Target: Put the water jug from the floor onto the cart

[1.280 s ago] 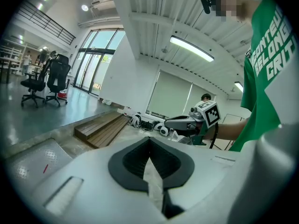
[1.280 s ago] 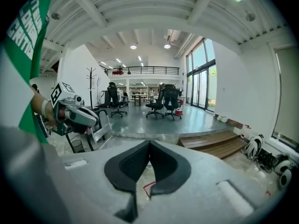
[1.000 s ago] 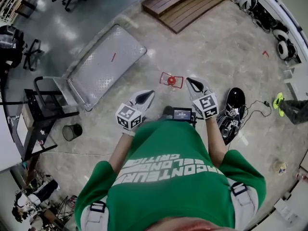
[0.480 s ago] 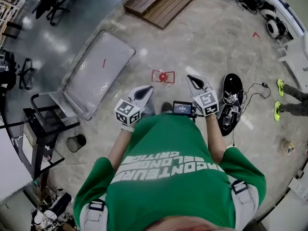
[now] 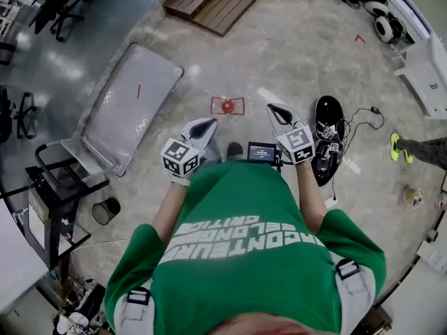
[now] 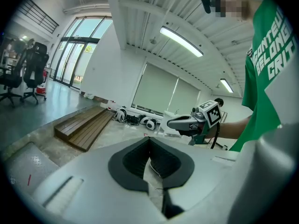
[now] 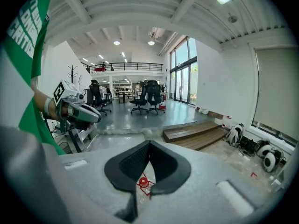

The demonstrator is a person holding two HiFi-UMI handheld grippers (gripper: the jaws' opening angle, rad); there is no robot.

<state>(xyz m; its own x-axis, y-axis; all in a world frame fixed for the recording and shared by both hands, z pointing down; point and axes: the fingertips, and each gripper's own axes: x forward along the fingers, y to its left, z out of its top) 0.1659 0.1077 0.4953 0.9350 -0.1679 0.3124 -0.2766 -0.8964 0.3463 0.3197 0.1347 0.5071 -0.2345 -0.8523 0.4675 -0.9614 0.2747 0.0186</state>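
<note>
Head view records the left gripper (image 5: 204, 125) and the right gripper (image 5: 279, 112) held out ahead of the person, both well above the floor (image 5: 300, 54). Each gripper view shows its 2 jaws closed pad to pad with nothing between them. The water jug (image 5: 228, 106) stands on the floor just ahead of the 2 tips and between them. From above it reads as a red cap inside a red square outline, and its body is hard to make out. The cart (image 5: 133, 103) lies well apart to the left, with its handle (image 5: 59, 152) at the near end.

Findings, offered as judgement:
1. Both grippers are shut. Going down without opening them would knock the cap or tip the jug instead of seizing it.
2. A jug of water is likely heavy and smooth. A hold by 1 gripper, or by the cap alone, could slip during the lift.
3. The cart probably rolls. A jug set near its edge could push it away or drop off.
4. A black device (image 5: 327, 135) and its cables (image 5: 360, 117) lie on the floor at the person's right. A step that way risks a trip.
</note>
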